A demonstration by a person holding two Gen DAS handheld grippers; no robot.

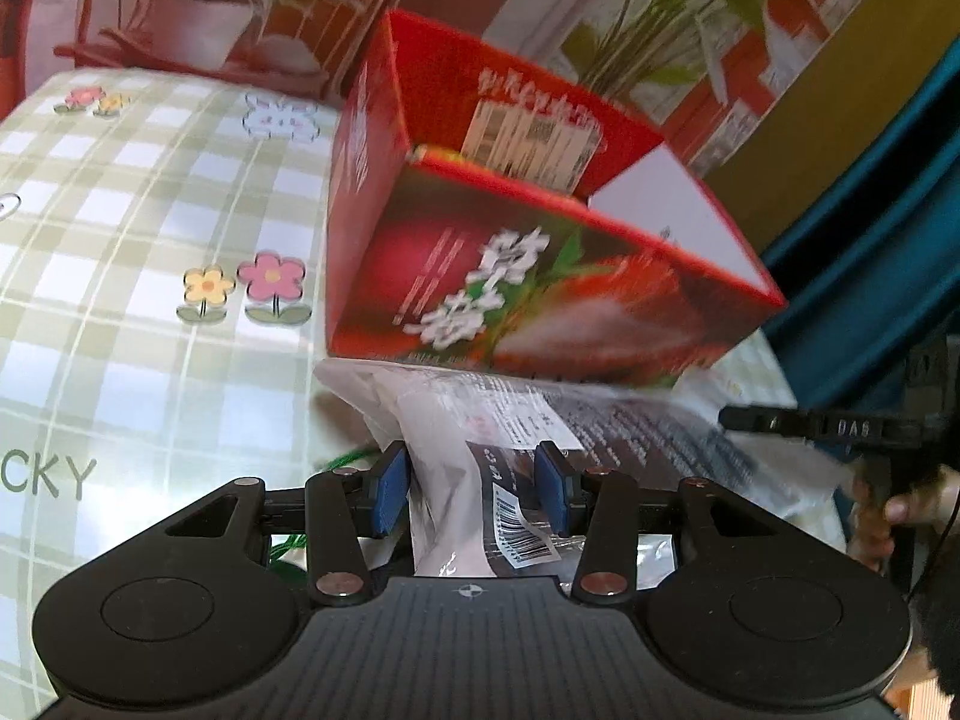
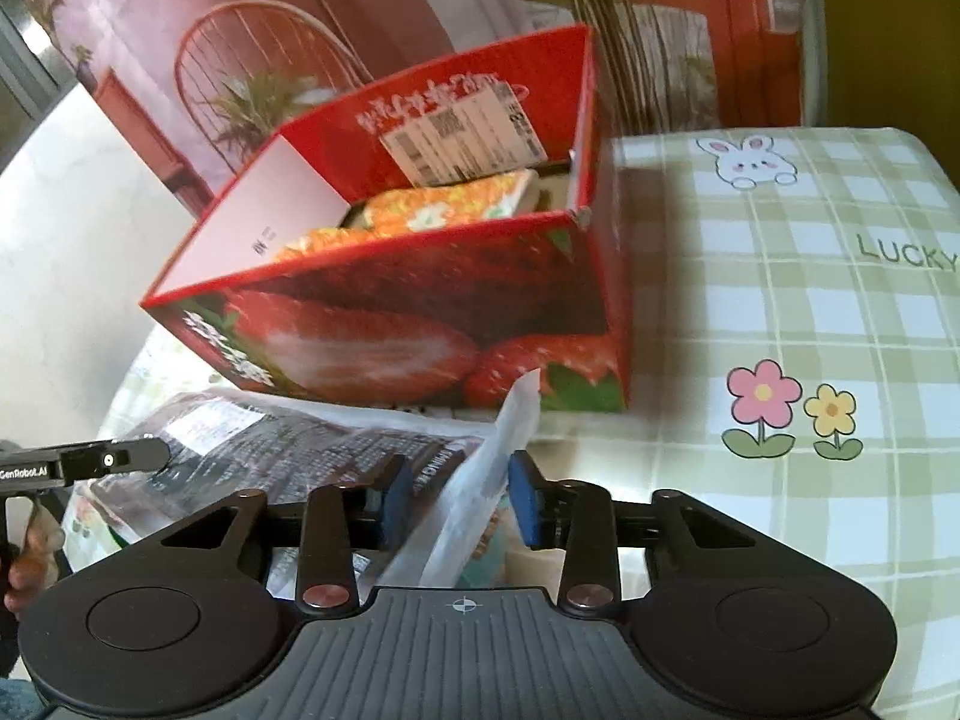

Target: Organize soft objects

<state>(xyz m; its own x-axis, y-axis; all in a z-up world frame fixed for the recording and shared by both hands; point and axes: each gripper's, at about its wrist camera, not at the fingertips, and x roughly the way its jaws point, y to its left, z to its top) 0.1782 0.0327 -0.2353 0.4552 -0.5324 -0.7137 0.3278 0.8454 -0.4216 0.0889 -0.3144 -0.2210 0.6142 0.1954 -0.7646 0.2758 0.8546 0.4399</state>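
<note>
Left wrist view: left gripper (image 1: 474, 495) partly open, blue pads (image 1: 393, 495) pinching a bunched plastic packet (image 1: 456, 480) between them, so it looks held; red strawberry box (image 1: 522, 240) just beyond the fingertips, open top; step is likely lifting the packet toward the box; other gripper's finger (image 1: 822, 423) off to the right side.

Right wrist view: right gripper (image 2: 459, 501) narrowed around the packet's white edge (image 2: 480, 480); firm pad contact can't be confirmed; box (image 2: 420, 300) ahead already holds orange packets (image 2: 420, 216); next move needs both ends raised over the near wall, which stands in the way; checked tablecloth (image 2: 810, 312) to the right.
</note>
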